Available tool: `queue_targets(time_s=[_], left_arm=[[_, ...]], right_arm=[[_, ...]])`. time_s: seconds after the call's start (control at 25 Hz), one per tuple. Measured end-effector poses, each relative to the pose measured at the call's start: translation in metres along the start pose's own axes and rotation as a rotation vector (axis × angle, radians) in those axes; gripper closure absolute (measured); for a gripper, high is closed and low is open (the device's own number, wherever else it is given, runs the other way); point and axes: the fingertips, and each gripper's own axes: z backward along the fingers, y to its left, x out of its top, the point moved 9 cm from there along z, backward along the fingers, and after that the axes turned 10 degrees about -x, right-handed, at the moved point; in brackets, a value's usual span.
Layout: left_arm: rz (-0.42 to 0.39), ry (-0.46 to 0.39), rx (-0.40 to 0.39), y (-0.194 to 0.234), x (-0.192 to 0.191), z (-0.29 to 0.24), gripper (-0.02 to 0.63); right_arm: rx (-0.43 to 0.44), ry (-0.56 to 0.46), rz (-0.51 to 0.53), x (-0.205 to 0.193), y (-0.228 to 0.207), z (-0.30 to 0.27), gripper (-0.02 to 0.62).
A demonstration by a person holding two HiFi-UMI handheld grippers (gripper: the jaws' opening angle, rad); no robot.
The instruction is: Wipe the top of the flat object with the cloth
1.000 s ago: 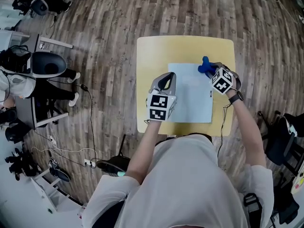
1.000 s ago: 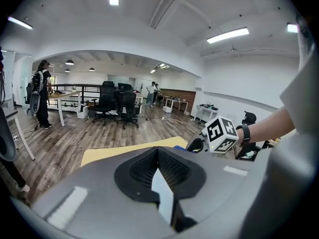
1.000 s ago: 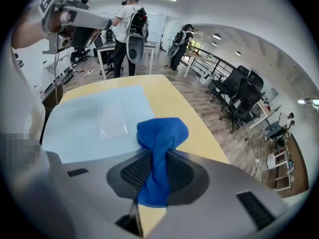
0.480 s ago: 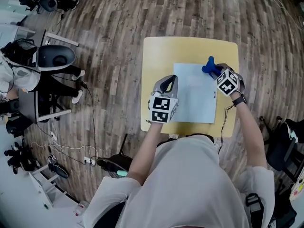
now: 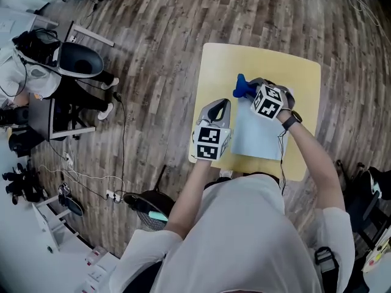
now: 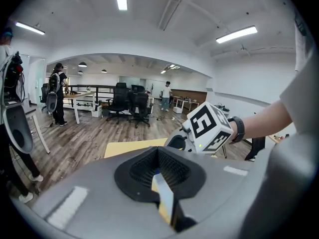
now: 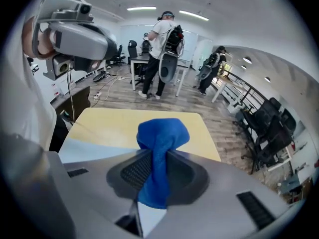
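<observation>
**Cloth at the sheet's far left corner, wipe under way**

The right fingers point(image 7: 133, 171) are clamped on the blue cloth point(image 7: 162, 132), which bunches out past their tips. It sits at the far left corner of the pale sheet point(image 5: 258, 137).

The left fingers point(image 6: 142, 171) are nearly together, with nothing seen between them. They sit by the left edge of the surface point(image 5: 269, 61), just beside the sheet.

To wipe well, press the bunched cloth flat and draw it in overlapping strokes toward the near edge. The left fingers could pin the sheet against sliding.

No container shows on the surface.
</observation>
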Motion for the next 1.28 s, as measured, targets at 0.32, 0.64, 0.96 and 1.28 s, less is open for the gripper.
queue_targets(time_s=[0.32, 0.64, 0.96, 1.28], left_arm=[[0.032, -0.002, 0.05, 0.012, -0.013, 0.022, 0.597], [0.035, -0.001, 0.043, 0.012, -0.018, 0.025, 0.597], [-0.01, -0.022, 0.008, -0.001, -0.007, 0.009, 0.597], [-0.044, -0.014, -0.097, -0.029, 0.002, -0.017, 0.597]], right_arm=[[0.058, 0.054, 0.095, 0.022, 0.018, -0.053, 0.506], [0.043, 0.056, 0.072, 0.009, 0.021, -0.041, 0.505], [-0.017, 0.096, -0.004, -0.031, 0.013, -0.009, 0.505], [-0.09, 0.199, -0.103, -0.099, 0.014, 0.031, 0.505]])
